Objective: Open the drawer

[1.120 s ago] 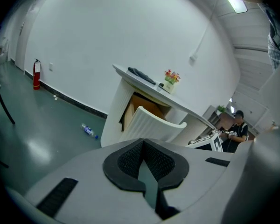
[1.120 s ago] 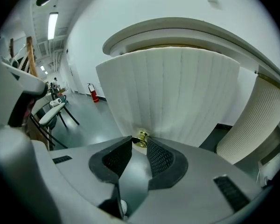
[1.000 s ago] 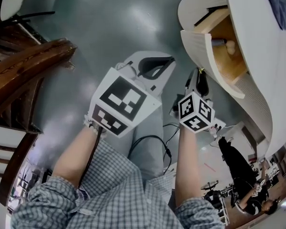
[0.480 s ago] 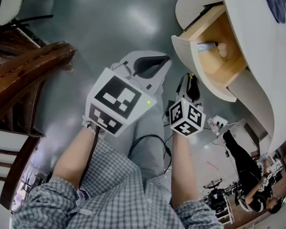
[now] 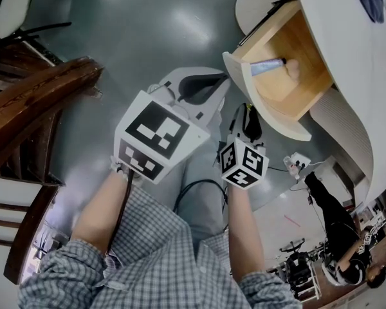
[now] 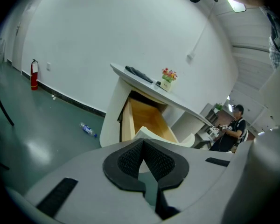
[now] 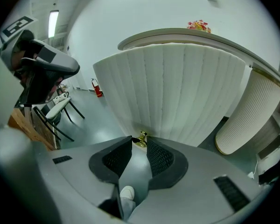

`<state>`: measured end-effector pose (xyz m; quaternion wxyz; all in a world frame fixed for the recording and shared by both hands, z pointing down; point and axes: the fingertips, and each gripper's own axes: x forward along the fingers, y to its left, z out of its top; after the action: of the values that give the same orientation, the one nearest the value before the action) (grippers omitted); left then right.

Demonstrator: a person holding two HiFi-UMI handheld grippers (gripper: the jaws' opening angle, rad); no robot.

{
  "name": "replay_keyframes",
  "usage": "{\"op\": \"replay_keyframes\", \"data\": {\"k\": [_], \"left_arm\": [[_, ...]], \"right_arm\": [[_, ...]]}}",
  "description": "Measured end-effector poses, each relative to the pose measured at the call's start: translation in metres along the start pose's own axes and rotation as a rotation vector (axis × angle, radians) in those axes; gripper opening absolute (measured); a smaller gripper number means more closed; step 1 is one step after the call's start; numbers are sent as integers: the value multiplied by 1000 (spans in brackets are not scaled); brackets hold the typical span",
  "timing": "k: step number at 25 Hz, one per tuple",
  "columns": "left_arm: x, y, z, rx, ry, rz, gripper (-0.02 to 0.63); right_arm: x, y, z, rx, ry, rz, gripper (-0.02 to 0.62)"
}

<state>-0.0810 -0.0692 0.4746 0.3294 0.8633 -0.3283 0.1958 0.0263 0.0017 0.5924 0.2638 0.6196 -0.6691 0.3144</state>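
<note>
The drawer (image 5: 294, 40) stands well out of the white desk (image 5: 347, 50), its wooden inside showing (a pen (image 5: 267, 65) lies in it). The right tool (image 7: 140, 143) pinches the brass knob (image 7: 142, 137) on the drawer's ribbed front. The left tool (image 6: 143, 143), pressed together and empty, hangs apart from the desk.

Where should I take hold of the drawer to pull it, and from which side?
The small brass knob on the drawer's curved ribbed front, approached head-on from the outside. It is the only part seen jutting from that face. The right hand-held gripper is closed on it.
</note>
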Motion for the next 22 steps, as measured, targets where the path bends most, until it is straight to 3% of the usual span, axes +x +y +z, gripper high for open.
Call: {"op": "replay_keyframes", "data": {"k": [7, 13, 22], "left_arm": [[6, -10, 3, 11, 10, -2, 3], [5, -15, 10, 22, 20, -7, 3], [-2, -30, 29, 41, 18, -17, 3]], "right_arm": [[-5, 2, -9, 17, 20, 33, 97], [-5, 7, -26, 36, 116, 81, 100], [-45, 0, -12, 24, 109, 97, 82]]}}
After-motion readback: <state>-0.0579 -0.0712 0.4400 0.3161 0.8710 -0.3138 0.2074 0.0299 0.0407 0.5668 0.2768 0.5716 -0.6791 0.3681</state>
